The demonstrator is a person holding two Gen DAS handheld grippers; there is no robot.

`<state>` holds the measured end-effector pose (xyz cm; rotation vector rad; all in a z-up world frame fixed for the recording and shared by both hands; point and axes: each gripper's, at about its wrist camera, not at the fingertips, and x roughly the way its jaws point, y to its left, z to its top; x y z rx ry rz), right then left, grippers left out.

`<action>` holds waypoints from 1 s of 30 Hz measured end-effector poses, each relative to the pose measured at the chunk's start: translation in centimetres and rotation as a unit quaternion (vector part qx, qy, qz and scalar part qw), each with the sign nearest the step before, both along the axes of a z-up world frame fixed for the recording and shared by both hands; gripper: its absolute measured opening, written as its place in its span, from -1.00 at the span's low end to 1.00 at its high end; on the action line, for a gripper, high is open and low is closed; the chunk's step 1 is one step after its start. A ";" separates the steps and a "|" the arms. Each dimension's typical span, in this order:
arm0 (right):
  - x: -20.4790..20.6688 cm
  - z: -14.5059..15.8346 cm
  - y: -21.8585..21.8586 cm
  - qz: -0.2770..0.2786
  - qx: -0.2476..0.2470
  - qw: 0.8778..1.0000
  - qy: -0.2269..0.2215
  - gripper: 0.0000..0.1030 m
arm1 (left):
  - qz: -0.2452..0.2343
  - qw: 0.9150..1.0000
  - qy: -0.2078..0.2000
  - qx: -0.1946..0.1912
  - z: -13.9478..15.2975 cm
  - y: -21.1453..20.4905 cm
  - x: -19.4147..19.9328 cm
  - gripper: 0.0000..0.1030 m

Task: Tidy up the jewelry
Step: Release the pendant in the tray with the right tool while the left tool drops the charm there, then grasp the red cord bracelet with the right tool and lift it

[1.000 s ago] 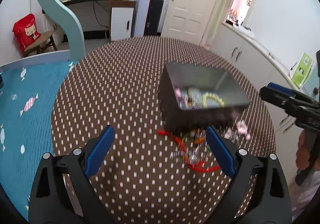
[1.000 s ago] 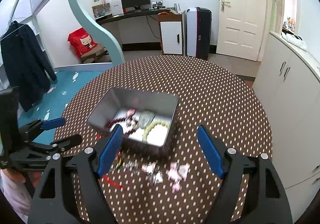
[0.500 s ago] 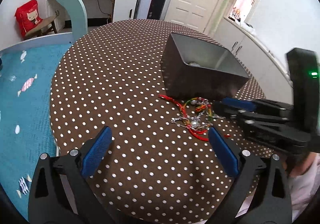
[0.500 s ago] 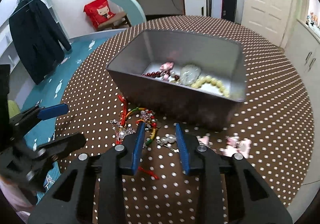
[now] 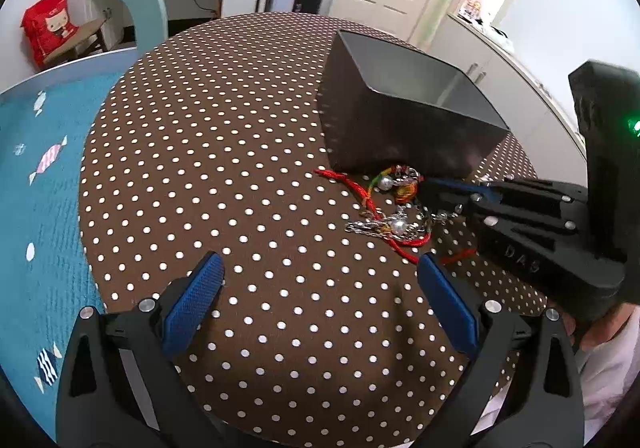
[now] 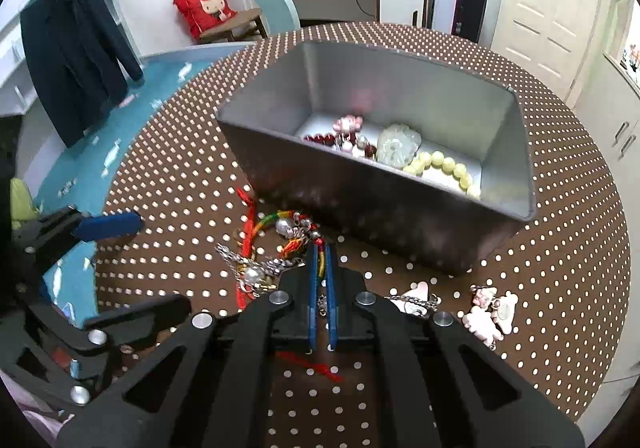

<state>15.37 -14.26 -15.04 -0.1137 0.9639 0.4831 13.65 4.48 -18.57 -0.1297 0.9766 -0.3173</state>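
The right gripper (image 6: 320, 248) is closed to a narrow gap on the multicoloured braided cord bracelet (image 6: 298, 238), which lies on the brown polka-dot tablecloth (image 6: 560, 248) just in front of the grey rectangular metal tin (image 6: 376, 204). The left gripper (image 5: 318, 276) hovers wide open and holds nothing. Pink charm trinkets (image 6: 490, 312) lie right of the right gripper.

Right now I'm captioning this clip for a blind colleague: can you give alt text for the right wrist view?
The right gripper is pinched shut on a multicoloured braided bracelet in a tangle of chains and red cord on a brown polka-dot table. Just beyond stands a grey metal tin holding beads and a pale pendant; pink charms lie to the right.
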 end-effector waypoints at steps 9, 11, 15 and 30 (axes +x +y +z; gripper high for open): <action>-2.5 4.6 -2.2 0.001 0.043 0.997 -0.063 -0.95 | 0.021 1.000 0.003 -0.008 0.5 1.0 0.9 0.88; -3.1 5.5 -2.8 0.001 0.052 0.996 -0.076 -0.95 | 0.019 1.000 -0.001 -0.011 0.9 1.0 1.0 0.88; -3.9 6.2 -3.7 -0.005 0.053 0.994 -0.092 -0.95 | 0.013 1.000 -0.007 -0.008 1.3 0.3 1.2 0.88; -3.0 -0.7 -3.3 -0.007 0.025 1.000 0.012 -0.87 | -0.006 1.000 0.014 0.003 0.3 -2.0 1.2 0.88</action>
